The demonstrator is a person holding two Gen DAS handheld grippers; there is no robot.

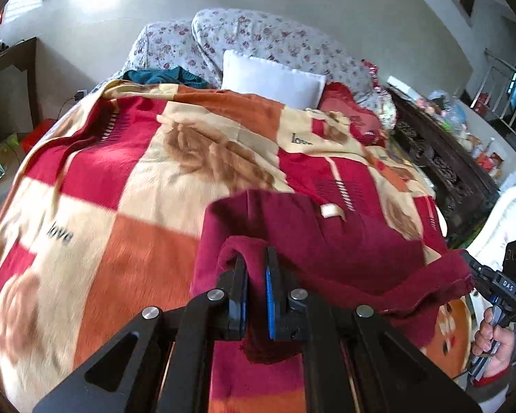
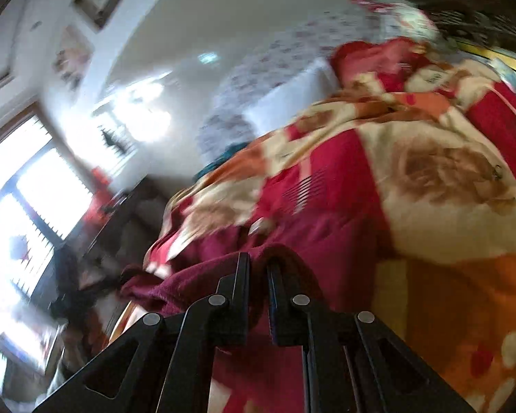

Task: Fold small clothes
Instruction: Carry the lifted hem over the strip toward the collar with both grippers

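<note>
Above the blanket (image 1: 120, 189), the maroon garment (image 1: 326, 251) stretched crosswise, the left gripper (image 1: 256, 268) clamping its left end, the right gripper (image 2: 258, 268) its right end. Only the left view showed its white label (image 1: 330, 210) and the person's hand (image 1: 492, 347).

The blanket (image 1: 127, 179) carries the word "love" in several squares; the right gripper (image 1: 473, 270) reads "DAS".

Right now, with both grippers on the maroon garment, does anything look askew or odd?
Nothing looks damaged or spilled. The maroon garment is bunched where the left gripper pinches it, and its edge runs taut across to the right gripper. The patterned blanket is rumpled toward the white pillow. The right wrist view is blurred.
</note>
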